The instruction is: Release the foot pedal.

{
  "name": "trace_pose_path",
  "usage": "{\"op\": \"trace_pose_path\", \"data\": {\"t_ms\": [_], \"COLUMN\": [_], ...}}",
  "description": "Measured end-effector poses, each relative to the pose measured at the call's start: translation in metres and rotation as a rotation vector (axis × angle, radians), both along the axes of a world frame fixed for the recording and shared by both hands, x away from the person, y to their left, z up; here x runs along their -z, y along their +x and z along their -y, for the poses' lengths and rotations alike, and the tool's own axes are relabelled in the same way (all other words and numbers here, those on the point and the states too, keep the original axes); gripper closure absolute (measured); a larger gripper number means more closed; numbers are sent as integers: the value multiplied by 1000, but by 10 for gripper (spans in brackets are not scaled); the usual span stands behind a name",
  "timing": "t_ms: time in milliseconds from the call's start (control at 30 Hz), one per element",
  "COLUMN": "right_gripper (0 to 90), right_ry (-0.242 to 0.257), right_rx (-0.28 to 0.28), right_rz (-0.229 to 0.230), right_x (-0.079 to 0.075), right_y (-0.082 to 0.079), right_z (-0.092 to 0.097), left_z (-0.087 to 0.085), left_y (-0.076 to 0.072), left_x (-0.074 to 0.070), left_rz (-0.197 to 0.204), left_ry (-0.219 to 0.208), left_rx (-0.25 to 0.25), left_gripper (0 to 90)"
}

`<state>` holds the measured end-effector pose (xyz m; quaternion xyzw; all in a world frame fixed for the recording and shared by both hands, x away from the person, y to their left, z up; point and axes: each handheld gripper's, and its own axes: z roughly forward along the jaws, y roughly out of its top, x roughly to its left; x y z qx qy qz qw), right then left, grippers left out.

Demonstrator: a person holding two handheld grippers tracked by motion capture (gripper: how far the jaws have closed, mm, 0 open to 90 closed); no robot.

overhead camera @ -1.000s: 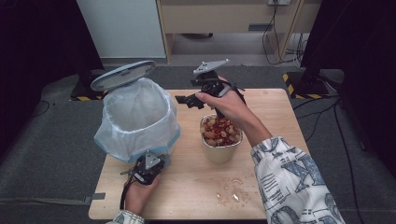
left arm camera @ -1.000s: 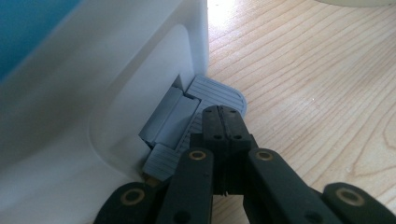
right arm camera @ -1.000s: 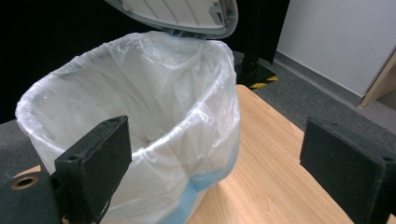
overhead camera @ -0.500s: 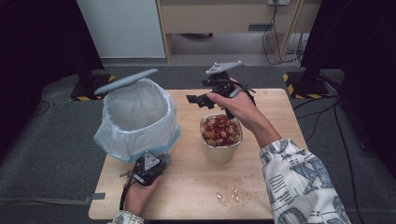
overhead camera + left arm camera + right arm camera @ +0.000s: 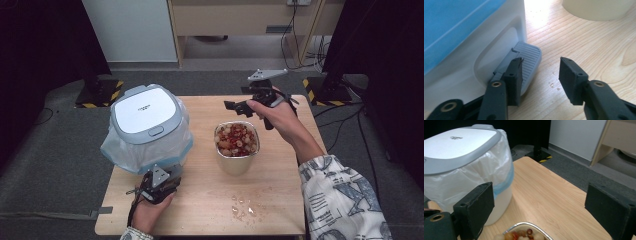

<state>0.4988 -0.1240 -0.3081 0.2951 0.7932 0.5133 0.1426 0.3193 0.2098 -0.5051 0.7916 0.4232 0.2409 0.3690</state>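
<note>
A white pedal bin (image 5: 146,117) lined with a clear bag stands at the table's left, its grey lid (image 5: 454,147) down. My left gripper (image 5: 159,182) lies low at the bin's front by the grey foot pedal (image 5: 529,56). Its jaws have just been opening and stand open; one fingertip (image 5: 515,75) hangs over the pedal without pressing it. A metal tub (image 5: 237,140) of red and pale food bits sits mid-table. My right gripper (image 5: 235,106) hovers behind and right of the tub, open and holding nothing (image 5: 539,192).
The wooden table (image 5: 280,200) has a few crumbs (image 5: 243,207) near its front edge. A patterned sleeve (image 5: 340,200) reaches in at the lower right. Beyond the table are a cabinet, cables and dark stands on the floor.
The bin's lid has dropped from raised to closed. My left jaws went from shut to open at the pedal. My right hand drew back to the right, away from the bin.
</note>
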Motion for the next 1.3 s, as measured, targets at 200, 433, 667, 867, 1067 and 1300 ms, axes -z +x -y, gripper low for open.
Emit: {"op": "trace_pose_path", "data": {"t_ms": [200,433,667,867,1067,1300], "right_gripper": [90,95,91,84,75,75], "right_ry": [-1,-12,-19,-32,-38,-81], "right_rx": [56,108,165,221,257,310], "right_rz": [4,-1,-3,5,1,-11], "right_x": [4,9,12,19,31,55], "right_y": [-3,-6,-12,-21,-33,-49], "right_z": [19,43,62,79,94,109], "left_z": [-1,-3,-3,-5,-5,-4], "left_y": [-2,-1,-2,-2,-2,-1], "left_x": [-2,-4,-5,-5,-5,-4], "left_rz": [9,8,11,6,2,-2], "left_ry": [-13,-41,-59,-79,-83,-86], "left_rx": [-6,-1,13,16,19,21], "left_gripper": [464,342,301,290,290,286]}}
